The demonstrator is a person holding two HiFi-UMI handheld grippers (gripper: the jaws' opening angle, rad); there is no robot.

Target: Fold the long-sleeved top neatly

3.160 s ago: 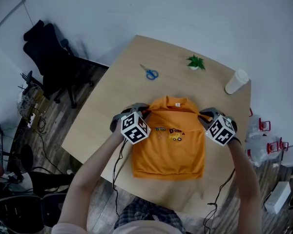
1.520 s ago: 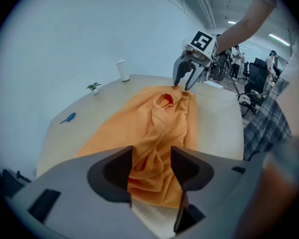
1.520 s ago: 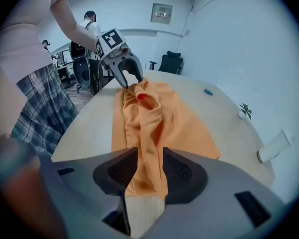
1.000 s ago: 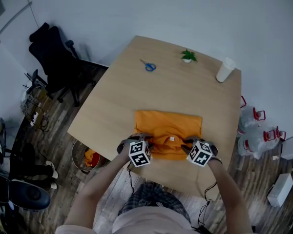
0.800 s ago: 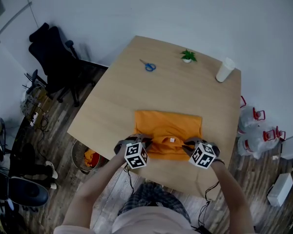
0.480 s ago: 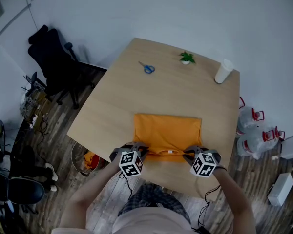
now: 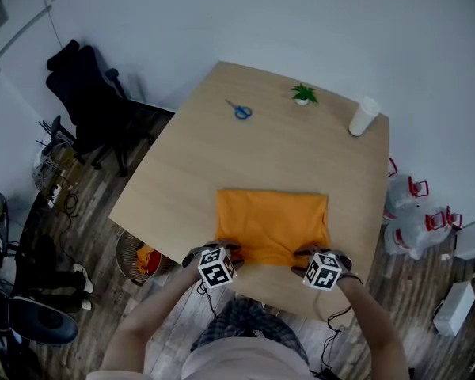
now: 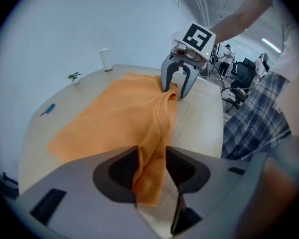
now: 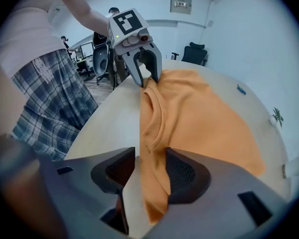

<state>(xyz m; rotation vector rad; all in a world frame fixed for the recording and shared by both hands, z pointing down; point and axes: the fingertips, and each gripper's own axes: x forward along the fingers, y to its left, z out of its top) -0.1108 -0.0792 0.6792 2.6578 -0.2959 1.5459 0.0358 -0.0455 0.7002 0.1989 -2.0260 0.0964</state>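
Two near corners of the folded orange top (image 7: 272,226), low centre in the head view, lie between parted jaws: the left hand-held gripper (image 8: 150,168) and right hand-held gripper (image 9: 149,171) have just been opening, cloth between them but unpinched. The soft, light knit should drape and crease, so corners or ribbed hem suit gripping. Its lower edge nears the desk (image 7: 222,141) rim. Bare wood above reaches the scissors (image 7: 240,110), plant (image 7: 303,93) and cup (image 7: 363,117).

Grey left gripper (image 7: 224,248), right gripper (image 7: 304,252); black-white marker cubes (image 7: 216,267); plaid shorts (image 7: 241,323); pale T-shirt (image 7: 237,364).
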